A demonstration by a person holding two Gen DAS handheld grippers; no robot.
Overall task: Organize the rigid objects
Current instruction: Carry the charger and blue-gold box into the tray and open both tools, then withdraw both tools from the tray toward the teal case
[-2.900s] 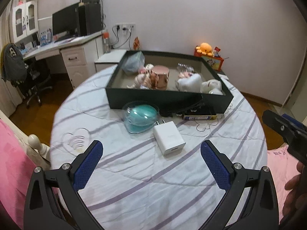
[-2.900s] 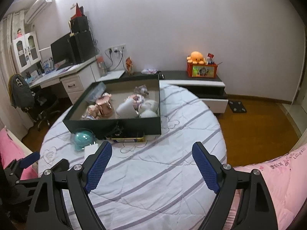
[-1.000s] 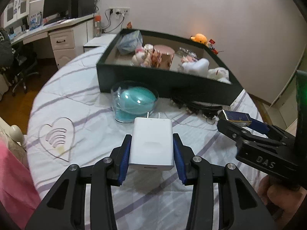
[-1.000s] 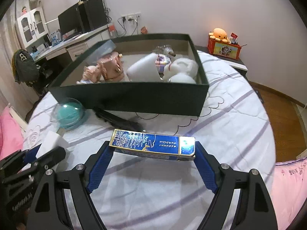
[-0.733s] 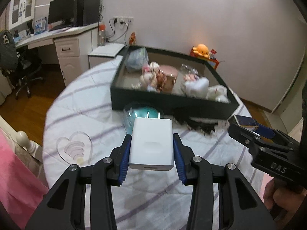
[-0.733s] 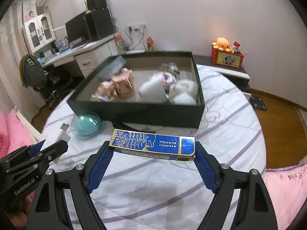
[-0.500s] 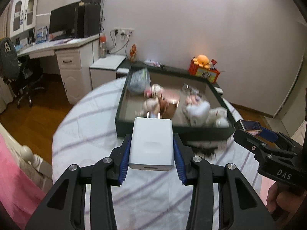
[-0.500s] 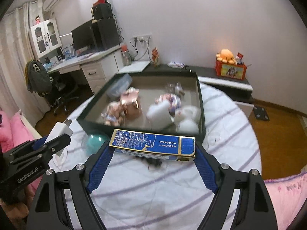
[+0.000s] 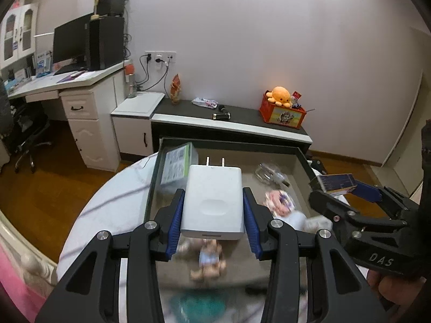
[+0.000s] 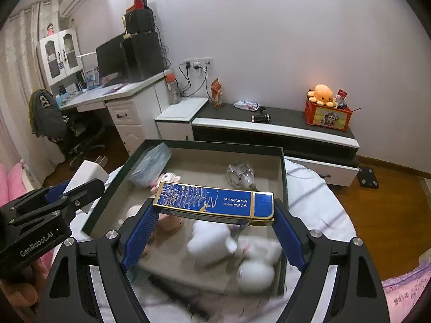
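My left gripper point(image 9: 212, 212) is shut on a white wall charger point(image 9: 212, 202), prongs pointing away, held in the air above the dark green box point(image 9: 231, 145). My right gripper point(image 10: 214, 220) is shut on a flat blue and gold box point(image 10: 215, 200), held crosswise above the same dark green box point(image 10: 215, 144). In the left wrist view the right gripper point(image 9: 347, 188) with its blue box shows at the right. In the right wrist view the left gripper point(image 10: 67, 188) with the charger point(image 10: 87, 173) shows at the left.
The box holds a doll point(image 9: 208, 258), white plush toys point(image 10: 237, 247), a clear bag point(image 10: 241, 173) and a green and white packet point(image 9: 176, 167). A teal dome point(image 9: 199, 304) sits on the striped round bed before the box. A low cabinet point(image 10: 269, 123) and desk point(image 10: 113, 94) stand behind.
Both grippers closed on their objects, the charger and the blue box, lifted them off the bed and carried them up and forward over the open dark box.
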